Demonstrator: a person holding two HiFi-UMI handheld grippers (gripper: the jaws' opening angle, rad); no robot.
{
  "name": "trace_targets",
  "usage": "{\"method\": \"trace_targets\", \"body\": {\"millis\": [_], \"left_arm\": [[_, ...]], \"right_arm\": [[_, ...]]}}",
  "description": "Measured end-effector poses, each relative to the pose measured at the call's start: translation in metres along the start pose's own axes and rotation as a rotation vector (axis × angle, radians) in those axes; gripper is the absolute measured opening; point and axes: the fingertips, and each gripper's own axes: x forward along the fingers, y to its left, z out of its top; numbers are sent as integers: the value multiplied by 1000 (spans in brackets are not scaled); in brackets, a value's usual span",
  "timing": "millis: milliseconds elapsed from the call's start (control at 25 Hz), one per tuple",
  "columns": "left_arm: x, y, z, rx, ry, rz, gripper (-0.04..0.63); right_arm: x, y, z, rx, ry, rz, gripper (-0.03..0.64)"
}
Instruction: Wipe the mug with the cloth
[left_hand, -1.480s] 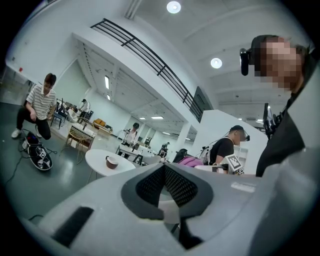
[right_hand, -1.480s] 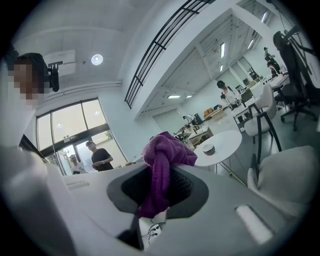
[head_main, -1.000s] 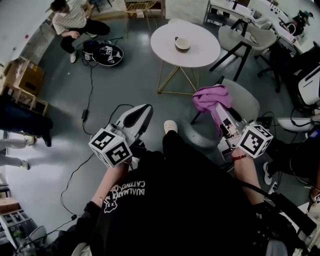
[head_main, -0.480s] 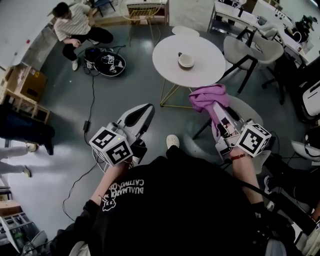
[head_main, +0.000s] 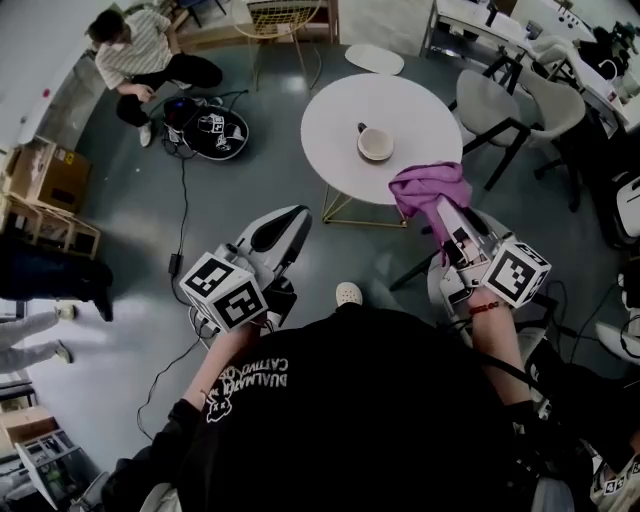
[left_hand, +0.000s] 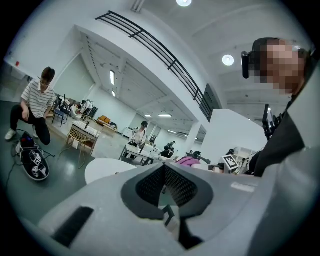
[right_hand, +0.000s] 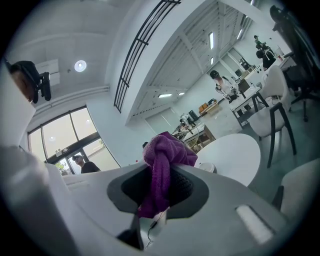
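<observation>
purple cloth (right_hand: 165, 155) pinched in the right gripper's (right_hand: 160, 192) jaws, mug (head_main: 376, 146) on table (head_main: 335, 105) beyond; left gripper's (left_hand: 164, 189) jaws closed, empty

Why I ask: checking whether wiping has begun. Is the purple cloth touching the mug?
No, the purple cloth in the right gripper is apart from the mug, which stands on the round table.
</observation>
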Motion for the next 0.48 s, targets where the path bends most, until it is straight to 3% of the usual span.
{"method": "trace_targets", "body": {"millis": [480], "left_arm": [[96, 50, 15, -20, 71, 1, -3]], "right_arm": [[49, -69, 42, 77, 26, -7, 74]]}}
